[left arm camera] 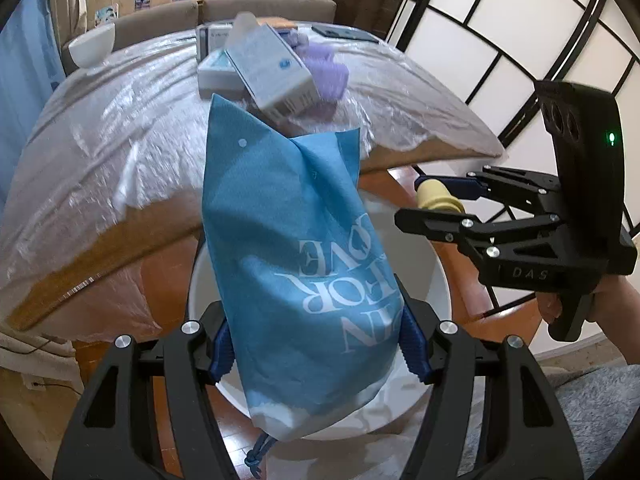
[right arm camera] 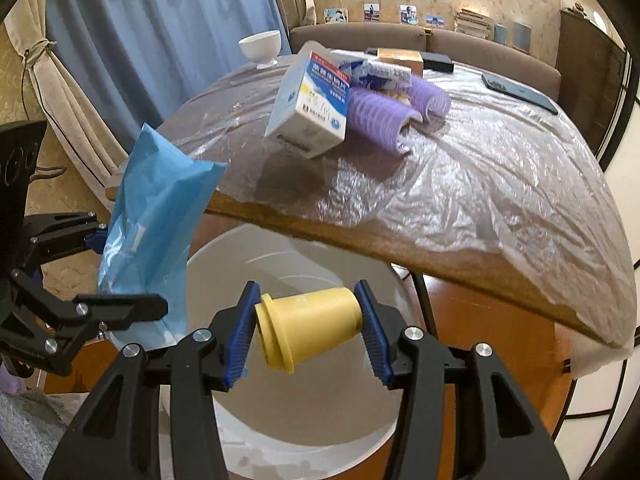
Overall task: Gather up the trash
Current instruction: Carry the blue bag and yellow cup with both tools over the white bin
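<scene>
Below both grippers stands a round white bin, set on the floor just beside the table's near edge; its inside shows only white wall and a pale lining, and I cannot tell whether anything lies at the bottom. The left gripper is closed on a blue cloth bag with white lettering, its blue pads pressing the bag's two sides. The bag's long axis runs away from the camera and upward, its open crumpled mouth toward the table and its white, corded end hanging low over the bin. The right gripper holds a small yellow plastic cup between narrow-set jaws, one pad at the rim end and one at the base. The cup lies on its side over the bin's opening, long axis crosswise between the pads, flanged mouth to the left in the right wrist view. On the table, under clear plastic sheeting, a white and blue carton leans tilted beside two purple hair rollers. A white bowl stands at the far edge.
</scene>
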`<state>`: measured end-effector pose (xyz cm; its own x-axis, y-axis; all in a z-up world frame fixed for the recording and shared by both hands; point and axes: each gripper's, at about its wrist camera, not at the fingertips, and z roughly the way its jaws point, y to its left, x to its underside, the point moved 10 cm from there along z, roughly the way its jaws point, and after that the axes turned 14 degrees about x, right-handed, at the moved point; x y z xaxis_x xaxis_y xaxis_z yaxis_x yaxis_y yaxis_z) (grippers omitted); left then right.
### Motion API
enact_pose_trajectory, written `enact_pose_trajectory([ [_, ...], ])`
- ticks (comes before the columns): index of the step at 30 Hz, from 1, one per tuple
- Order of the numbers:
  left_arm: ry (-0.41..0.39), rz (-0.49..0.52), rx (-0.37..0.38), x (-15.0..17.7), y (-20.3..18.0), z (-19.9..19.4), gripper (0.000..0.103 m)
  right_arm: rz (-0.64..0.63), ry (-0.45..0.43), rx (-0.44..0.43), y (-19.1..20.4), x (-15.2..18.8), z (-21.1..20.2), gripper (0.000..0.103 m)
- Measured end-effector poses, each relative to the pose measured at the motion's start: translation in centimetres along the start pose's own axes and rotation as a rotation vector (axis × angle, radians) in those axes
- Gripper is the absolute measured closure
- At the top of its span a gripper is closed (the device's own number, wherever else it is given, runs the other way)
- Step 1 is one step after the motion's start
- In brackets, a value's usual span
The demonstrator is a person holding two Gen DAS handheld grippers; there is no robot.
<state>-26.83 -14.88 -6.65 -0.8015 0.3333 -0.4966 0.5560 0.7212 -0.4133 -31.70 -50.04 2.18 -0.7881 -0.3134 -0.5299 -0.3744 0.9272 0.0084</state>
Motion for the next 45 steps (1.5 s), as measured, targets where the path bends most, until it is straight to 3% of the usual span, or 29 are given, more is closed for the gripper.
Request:
enact_pose_trajectory([
  [22,0.104,-0.016,-0.032,2.8,1.7,5.5,0.037,0.046,0.102,0.018,-0.4,4.0,3.5,0.055],
  [45,0.165,-0.017,-0.062,3.3,2.9,9.9,0.037,0.022,0.163,0.046,-0.4,5.3,6.5,0.055],
])
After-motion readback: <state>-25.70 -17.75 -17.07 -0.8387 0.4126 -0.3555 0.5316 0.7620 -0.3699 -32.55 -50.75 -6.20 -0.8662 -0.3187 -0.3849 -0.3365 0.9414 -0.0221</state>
